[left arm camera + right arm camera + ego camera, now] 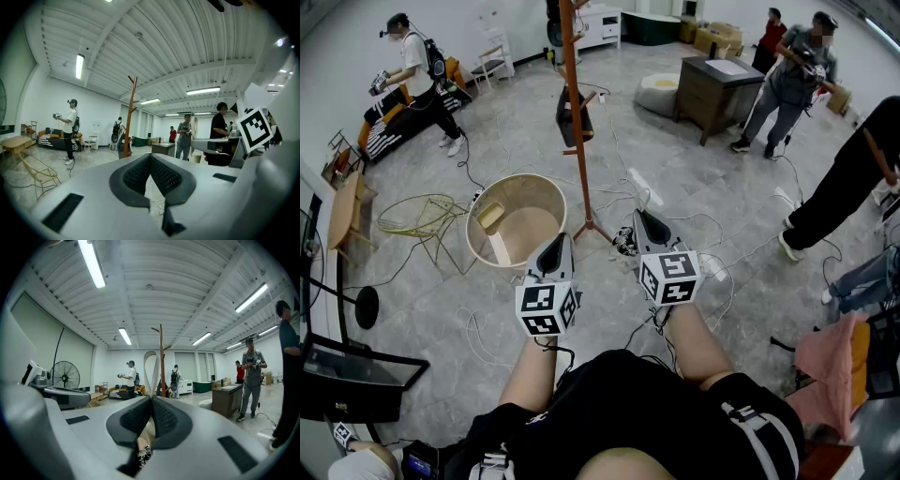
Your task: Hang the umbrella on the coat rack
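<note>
The brown wooden coat rack (pixel 578 141) stands on the floor ahead of me, with a dark bag (pixel 572 117) hanging on it. It also shows in the left gripper view as the coat rack (pixel 130 117) and in the right gripper view as the coat rack (pixel 161 357). My right gripper (pixel 151 399) is shut on a whitish strap loop (pixel 150 369) that rises above its tips. A dark patterned bundle (pixel 624 243), apparently the folded umbrella, hangs under the right gripper (pixel 642 217). My left gripper (pixel 555 242) is held beside it. The left gripper (pixel 150 157) is shut and holds nothing.
A round beige bin (pixel 484 242) stands left of the rack's foot, and a yellow wire frame (pixel 422 220) lies further left. Cables trail over the grey floor. A wooden cabinet (pixel 717 89) and several people stand further off. A standing fan (pixel 65 376) is at my left.
</note>
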Motion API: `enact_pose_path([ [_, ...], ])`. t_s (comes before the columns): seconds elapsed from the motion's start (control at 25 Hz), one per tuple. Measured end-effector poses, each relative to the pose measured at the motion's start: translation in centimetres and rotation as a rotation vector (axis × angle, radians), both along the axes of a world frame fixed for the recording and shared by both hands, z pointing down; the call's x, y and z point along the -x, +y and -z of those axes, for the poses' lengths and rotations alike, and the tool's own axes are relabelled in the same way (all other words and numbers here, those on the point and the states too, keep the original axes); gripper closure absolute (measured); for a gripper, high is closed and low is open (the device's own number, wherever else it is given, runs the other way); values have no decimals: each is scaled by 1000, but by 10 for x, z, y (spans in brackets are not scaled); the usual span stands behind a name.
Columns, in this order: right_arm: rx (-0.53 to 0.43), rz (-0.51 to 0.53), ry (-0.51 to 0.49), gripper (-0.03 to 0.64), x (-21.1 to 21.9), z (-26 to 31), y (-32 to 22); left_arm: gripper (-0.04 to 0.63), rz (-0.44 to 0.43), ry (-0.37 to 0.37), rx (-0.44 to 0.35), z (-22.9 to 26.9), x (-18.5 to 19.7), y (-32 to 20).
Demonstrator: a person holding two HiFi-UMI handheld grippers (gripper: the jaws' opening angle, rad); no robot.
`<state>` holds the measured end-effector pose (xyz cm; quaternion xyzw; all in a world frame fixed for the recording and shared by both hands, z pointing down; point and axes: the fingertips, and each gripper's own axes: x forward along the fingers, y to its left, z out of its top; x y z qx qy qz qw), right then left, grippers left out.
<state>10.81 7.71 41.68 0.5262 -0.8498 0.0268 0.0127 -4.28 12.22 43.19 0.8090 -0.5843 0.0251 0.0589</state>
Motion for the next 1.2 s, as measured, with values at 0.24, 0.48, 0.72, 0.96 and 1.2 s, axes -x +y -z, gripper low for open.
enact_pose_path([
  [0.24,-8,12,-2,598,-1,5,5,580,-5,-4,-6,4,-4,1],
  [0.48,3,30,-36,597,6,13,6,580,-17,-7,-2,13,-3,-6],
  [0.72,-2,24,-21,597,14,11,3,580,-31,-17,-5,10,1,-9],
  [0.96,-18,6,20,597,57,10,5,580,-47,-17,-12,6,46,-7],
  [1.2,-7,12,22,597,81,13,-3,580,-43,-8,-6,5,75,-14],
])
